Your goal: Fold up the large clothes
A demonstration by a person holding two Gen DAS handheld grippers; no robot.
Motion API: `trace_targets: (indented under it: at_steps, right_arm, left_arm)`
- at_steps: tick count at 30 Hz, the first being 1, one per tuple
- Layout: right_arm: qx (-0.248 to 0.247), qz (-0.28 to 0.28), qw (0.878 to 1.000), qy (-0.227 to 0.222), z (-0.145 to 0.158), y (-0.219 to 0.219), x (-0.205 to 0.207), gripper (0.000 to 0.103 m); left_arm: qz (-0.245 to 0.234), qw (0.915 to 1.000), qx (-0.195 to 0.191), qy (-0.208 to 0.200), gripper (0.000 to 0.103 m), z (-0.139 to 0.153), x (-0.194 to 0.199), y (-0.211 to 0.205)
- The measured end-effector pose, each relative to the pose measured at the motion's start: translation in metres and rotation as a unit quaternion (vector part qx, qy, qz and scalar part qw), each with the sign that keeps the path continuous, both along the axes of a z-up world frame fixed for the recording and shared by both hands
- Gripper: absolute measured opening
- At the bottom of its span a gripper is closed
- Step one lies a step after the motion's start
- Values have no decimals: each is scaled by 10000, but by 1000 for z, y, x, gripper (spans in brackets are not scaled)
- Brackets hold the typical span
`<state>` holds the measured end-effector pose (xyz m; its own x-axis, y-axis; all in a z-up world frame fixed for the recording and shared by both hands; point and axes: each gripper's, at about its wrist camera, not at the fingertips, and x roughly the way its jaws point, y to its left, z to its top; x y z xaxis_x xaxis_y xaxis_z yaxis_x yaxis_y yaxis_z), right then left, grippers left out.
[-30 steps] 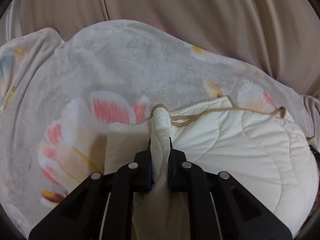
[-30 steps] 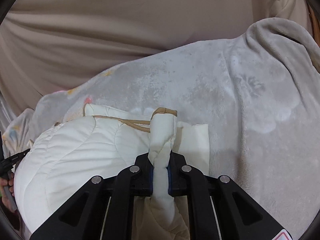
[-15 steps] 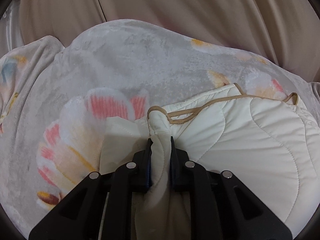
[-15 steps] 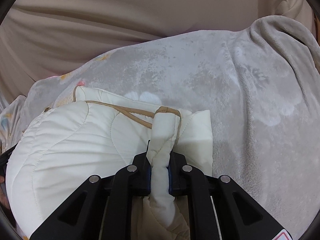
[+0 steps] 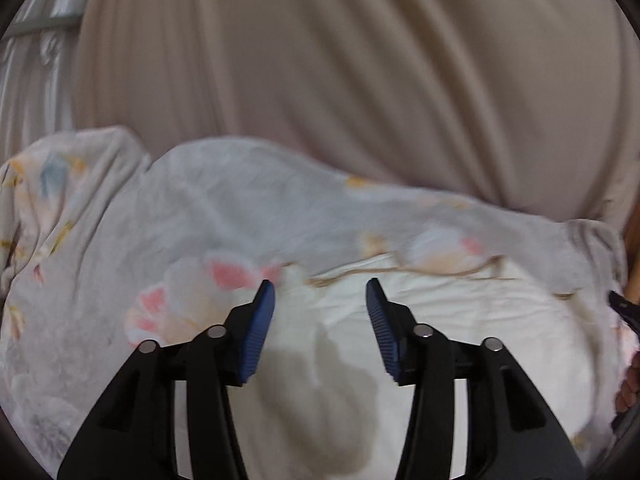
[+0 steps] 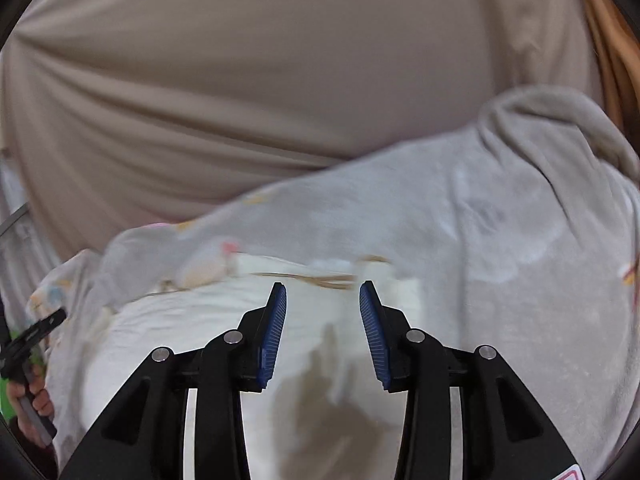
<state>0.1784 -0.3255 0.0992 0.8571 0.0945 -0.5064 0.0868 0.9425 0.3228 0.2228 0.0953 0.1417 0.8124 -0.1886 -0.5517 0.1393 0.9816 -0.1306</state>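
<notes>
Both wrist views blur the cream garment [image 5: 460, 320] beneath spread, empty fingers [image 6: 276, 324].

Cream quilted garment [image 5: 460, 332] – tan trim; grey blanket [image 5: 240, 208], pink-orange flowers; beige curtain [image 5: 320, 60]; blue-padded black fingers [image 5: 262, 328]

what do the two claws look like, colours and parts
Both look alike. The left claw and right claw have glossy black angular linkage arms with round silver pins at the joints, and fingers faced with ribbed blue pads. The right claw's frame carries a pale sticker with a red outline at its lower edge. No cables or sleeves show.
</notes>
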Motion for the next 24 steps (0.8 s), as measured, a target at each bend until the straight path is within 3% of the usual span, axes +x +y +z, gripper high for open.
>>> trace_targets:
  at_steps: [2,5,7,9,12,24]
  right_arm:
    - [-238,539,9983,-2,10,49,1,39]
    - [-662,1289,9893,196,-3,124,11,36]
    - [-1000,1504,9830,345,-21,157,18,30]
    - [-1162,1534,9797,570,-40,168,28,30]
    - [-1426,1259,9799,593,-51,155,31,29]
    - [-750,-128,9915,1055,-49,19,72,29]
  left_arm:
    - [-422,9991,36,27,53,5,-11,-32]
    - [-819,9950,498,272,53,-24,-13,-86]
    - [-802,9931,662,549,53,-55,-4,-105]
    - [-666,9924,720,744,55,-76,7,-109]
    - [-393,9935,852,647,55,-85,15,-97]
    - [233,9909,1042,822,55,-78,63,-51]
